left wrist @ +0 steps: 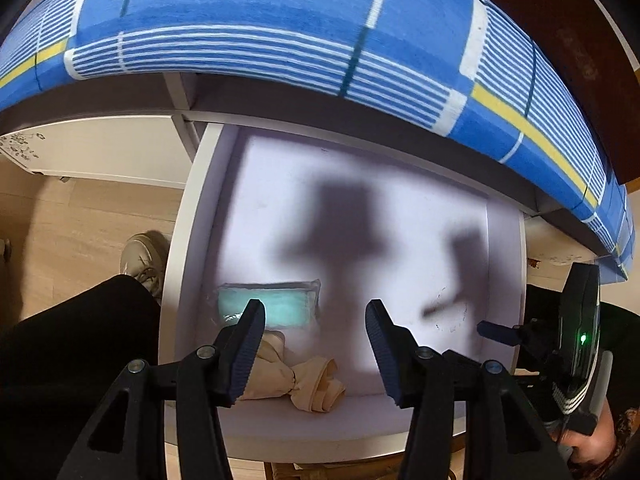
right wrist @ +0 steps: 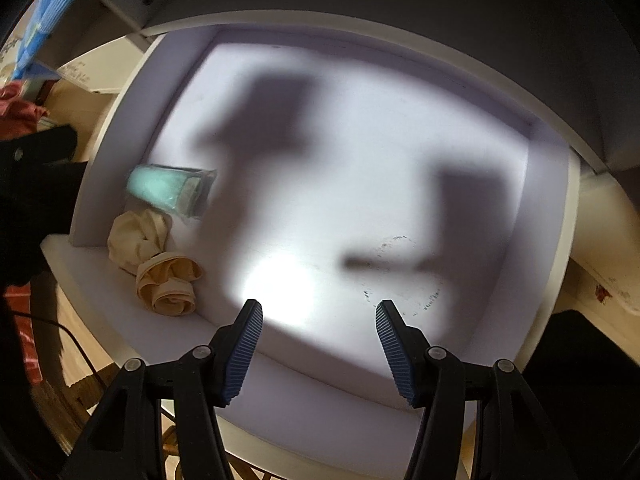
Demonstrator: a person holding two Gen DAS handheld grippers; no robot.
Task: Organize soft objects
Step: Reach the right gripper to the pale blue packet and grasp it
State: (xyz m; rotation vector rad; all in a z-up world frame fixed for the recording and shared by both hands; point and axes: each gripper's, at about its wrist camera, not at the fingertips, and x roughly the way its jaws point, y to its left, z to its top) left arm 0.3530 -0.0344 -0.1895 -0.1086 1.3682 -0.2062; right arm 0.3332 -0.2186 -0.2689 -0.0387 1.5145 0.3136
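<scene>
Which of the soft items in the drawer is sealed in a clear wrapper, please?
The flat mint-green pack, lying farther in. The beige knotted cloth bundle beside it, near the front edge, is bare and crumpled.

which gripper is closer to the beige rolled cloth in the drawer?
Left. The left gripper hangs right above the beige cloth, jaws open and empty. The right gripper is off to its side over bare drawer floor.

We list a white pull-out drawer (left wrist: 176, 280) under a bed with a blue checked sheet (left wrist: 248, 12), a pale wooden floor (left wrist: 72, 224), a white cupboard front (left wrist: 100, 152), and dark wooden furniture (left wrist: 560, 20) beyond; shadows cross the drawer's floor.
</scene>
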